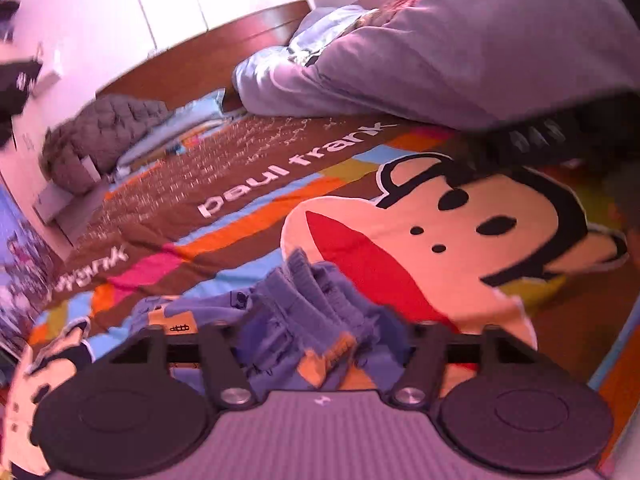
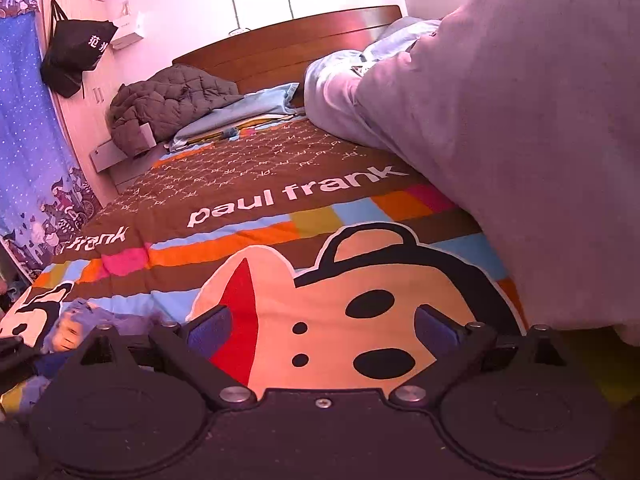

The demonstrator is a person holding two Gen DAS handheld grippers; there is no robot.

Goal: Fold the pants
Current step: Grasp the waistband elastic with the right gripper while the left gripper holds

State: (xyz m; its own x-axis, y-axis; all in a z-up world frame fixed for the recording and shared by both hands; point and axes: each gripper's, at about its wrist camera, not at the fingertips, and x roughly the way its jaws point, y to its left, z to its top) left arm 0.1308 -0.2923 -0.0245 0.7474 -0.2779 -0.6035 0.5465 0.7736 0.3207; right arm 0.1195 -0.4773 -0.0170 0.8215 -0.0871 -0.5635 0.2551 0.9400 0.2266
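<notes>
Close under the left tool (image 1: pixel 320 332), the blue pants (image 1: pixel 304 312) lie bunched on the bed (image 1: pixel 248 184), cloth between its parted jaws but seemingly not pinched; the right tool (image 2: pixel 322 326) hangs wide apart and empty over the monkey print, pants at its left edge. I judge this the start: the next move calls for spreading them flat. Beyond lies open bedspread, bounded by a lilac duvet (image 2: pixel 520 152) on the right and the headboard (image 2: pixel 296 40) far off

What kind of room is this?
Most likely a bedroom. There is a bed with a wooden headboard, a cartoon monkey bedspread over it, and a big lilac duvet bundled on one side.
</notes>
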